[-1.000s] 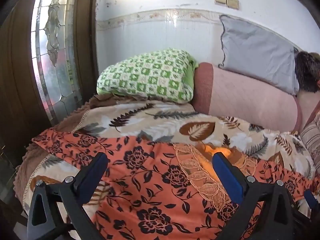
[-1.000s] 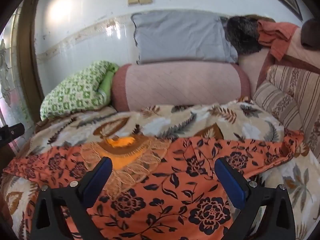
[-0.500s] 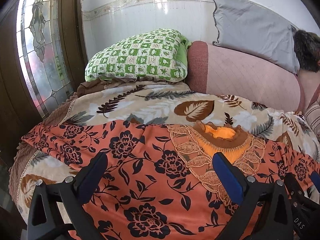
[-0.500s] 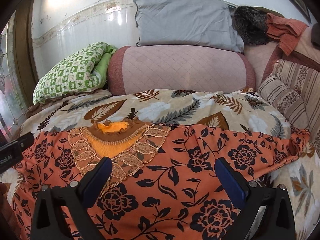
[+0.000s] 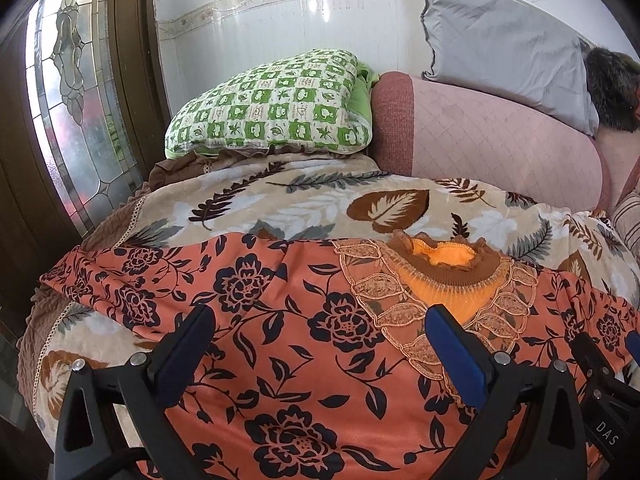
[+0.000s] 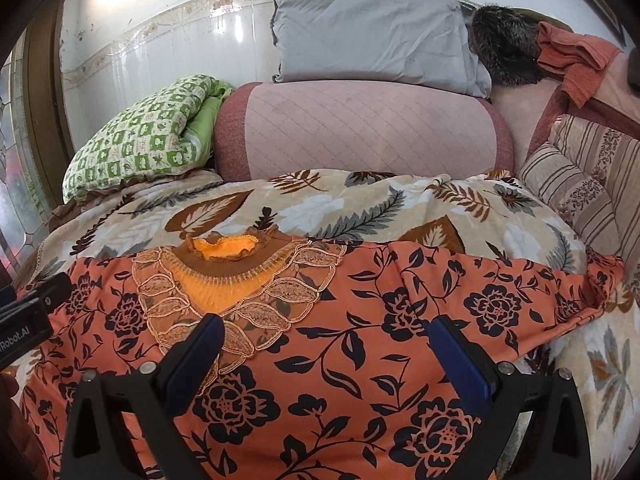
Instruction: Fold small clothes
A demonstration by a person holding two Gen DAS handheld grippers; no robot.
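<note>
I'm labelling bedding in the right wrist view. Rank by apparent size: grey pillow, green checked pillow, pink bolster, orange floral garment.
1. orange floral garment, though it lies nearest the camera, which inflates it.
2. pink bolster.
3. grey pillow.
4. green checked pillow.
The last two look close, so that order is unsure.

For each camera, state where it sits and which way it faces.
Left wrist: sits behind the open left tongs, faces the orange floral-print garment and green checked pillow; right tongs at right edge.
Right wrist: behind the open right tongs, faces the garment and grey pillow; left tongs at left edge.
Shared: garment, both pillows.
</note>
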